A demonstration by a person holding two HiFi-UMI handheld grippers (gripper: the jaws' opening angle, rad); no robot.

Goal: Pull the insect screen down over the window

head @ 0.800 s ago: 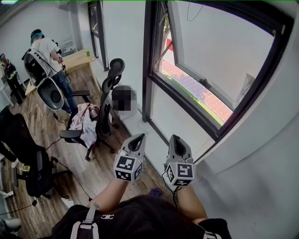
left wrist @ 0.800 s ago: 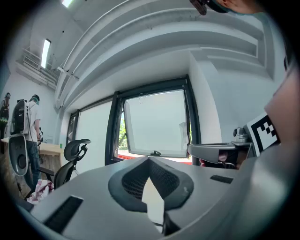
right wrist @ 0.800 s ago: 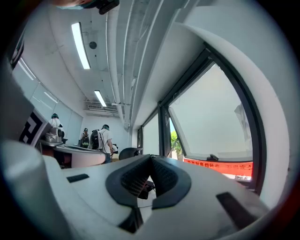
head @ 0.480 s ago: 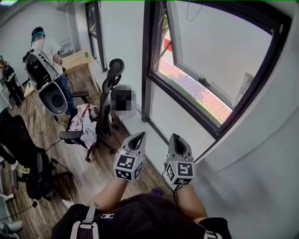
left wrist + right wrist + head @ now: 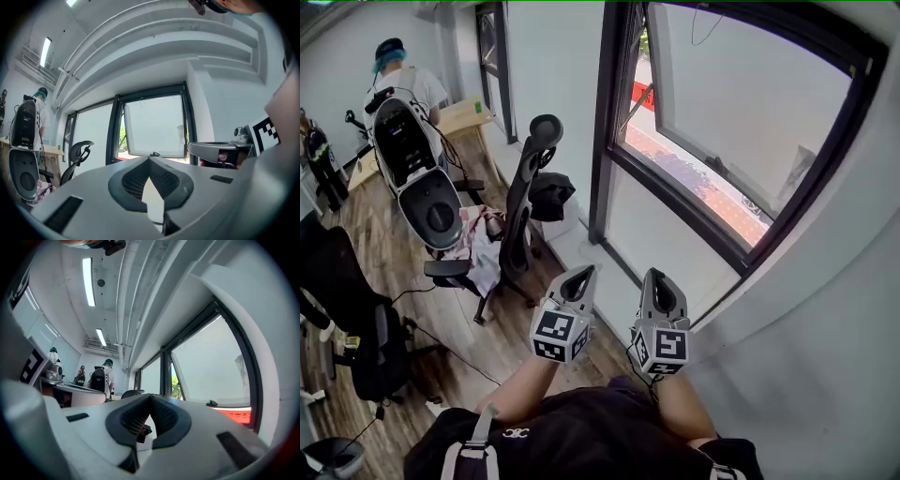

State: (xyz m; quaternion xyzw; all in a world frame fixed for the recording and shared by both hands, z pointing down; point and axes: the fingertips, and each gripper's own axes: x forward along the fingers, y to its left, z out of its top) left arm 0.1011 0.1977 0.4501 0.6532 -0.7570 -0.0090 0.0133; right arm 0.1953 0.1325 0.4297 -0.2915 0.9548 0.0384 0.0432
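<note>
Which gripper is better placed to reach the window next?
Right, probably. The right gripper sits nearer the window, below its lower frame; the left gripper is farther out, toward the office chair. Both have jaws shut, holding nothing.

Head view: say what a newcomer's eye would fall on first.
The big dark-framed window fills the upper right, its sash tilted open toward the outside. Low in the middle, the left hand-held gripper and the right hand-held gripper are side by side, both shut and empty, pointing toward the wall below the window. A black office chair stands to their left.
</note>
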